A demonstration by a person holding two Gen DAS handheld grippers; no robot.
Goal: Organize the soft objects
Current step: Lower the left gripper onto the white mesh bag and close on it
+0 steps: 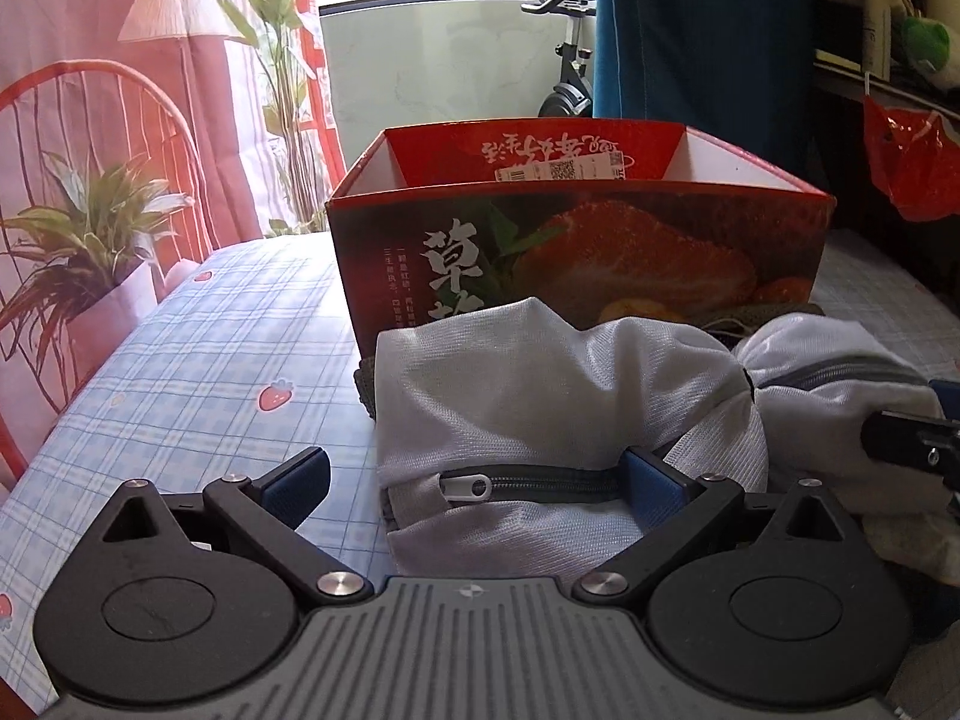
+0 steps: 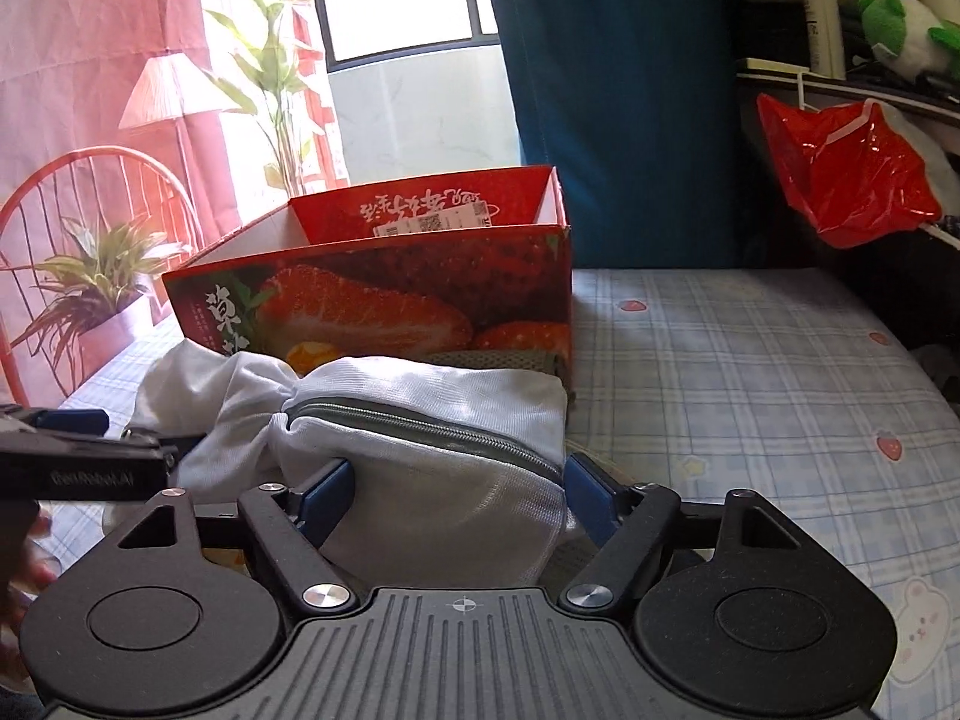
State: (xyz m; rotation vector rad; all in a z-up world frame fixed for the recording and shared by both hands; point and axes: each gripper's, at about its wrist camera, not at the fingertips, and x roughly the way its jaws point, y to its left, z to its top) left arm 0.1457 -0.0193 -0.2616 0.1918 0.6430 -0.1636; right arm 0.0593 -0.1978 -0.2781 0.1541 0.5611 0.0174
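A white mesh zip bag (image 1: 516, 396) lies twisted on the checked bedsheet in front of an open red strawberry box (image 1: 576, 240). My left gripper (image 1: 474, 480) is open; its right finger presses into the bag's left half by the zipper, its left finger stands free. In the right wrist view my right gripper (image 2: 459, 495) is open with the bag's right half (image 2: 444, 468) between its two blue fingers. The box (image 2: 384, 294) stands just behind. The left gripper shows at that view's left edge (image 2: 84, 468).
A green knitted item (image 2: 498, 360) lies under the bag against the box. The strawberry-print sheet (image 2: 750, 396) spreads to the right. A red plastic bag (image 2: 840, 180) hangs at the right, a blue curtain (image 2: 618, 90) behind the box, a printed backdrop (image 1: 90, 150) left.
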